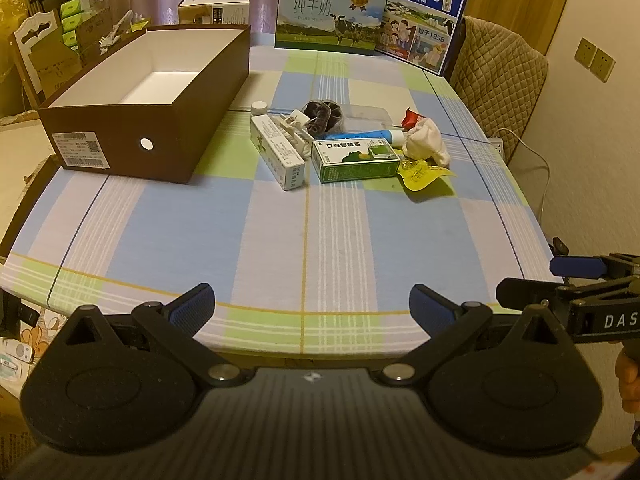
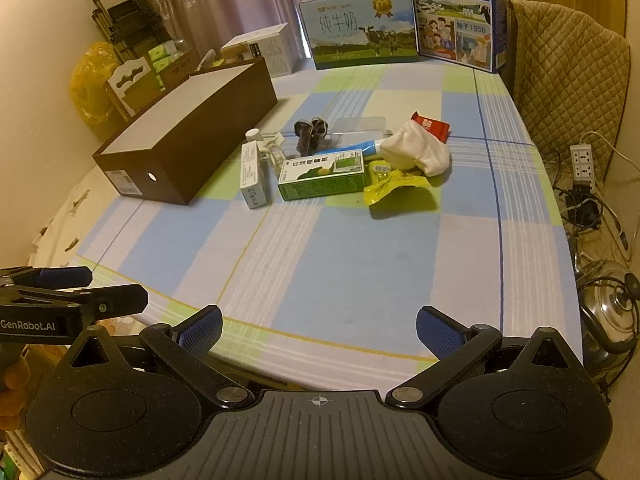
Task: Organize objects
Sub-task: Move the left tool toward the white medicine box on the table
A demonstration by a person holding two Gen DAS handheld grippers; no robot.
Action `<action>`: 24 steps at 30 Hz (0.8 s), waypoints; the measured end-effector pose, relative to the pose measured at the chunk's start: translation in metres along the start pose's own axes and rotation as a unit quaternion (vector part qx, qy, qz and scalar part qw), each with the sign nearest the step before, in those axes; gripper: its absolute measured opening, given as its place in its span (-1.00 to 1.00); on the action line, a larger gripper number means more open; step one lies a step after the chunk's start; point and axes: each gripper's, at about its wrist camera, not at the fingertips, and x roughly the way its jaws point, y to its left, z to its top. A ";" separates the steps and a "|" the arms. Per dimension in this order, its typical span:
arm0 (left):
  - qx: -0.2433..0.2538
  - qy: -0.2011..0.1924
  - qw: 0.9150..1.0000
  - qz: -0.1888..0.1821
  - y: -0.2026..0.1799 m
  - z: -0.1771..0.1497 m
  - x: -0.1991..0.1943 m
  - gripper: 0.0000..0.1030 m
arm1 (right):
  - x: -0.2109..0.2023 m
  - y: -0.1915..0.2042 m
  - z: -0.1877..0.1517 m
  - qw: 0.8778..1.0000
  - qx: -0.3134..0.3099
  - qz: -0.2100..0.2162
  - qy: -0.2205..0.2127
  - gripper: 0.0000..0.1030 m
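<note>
Two milk cartons (image 1: 331,12) reading "纯牛奶" stand behind brown box (image 1: 160,136).

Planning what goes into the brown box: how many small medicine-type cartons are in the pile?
2. The white carton lies at the pile's left edge, nearest the brown box; the green carton lies right of it, in front. Others may be hidden underneath.

blue, green and lilac checked tablecloth (image 1: 304,220), brown box (image 1: 160,148) lined white, green carton (image 1: 354,160), yellow wrapper (image 1: 420,174).
</note>
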 end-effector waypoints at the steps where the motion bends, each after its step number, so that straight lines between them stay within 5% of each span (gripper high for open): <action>1: 0.000 0.000 1.000 0.000 -0.001 0.000 0.000 0.99 | -0.001 -0.001 0.000 1.000 0.000 0.001 0.000 0.96; 24: -0.003 0.007 1.000 0.006 -0.014 0.002 0.001 0.99 | -0.001 -0.011 0.001 1.000 0.000 0.006 0.001 0.96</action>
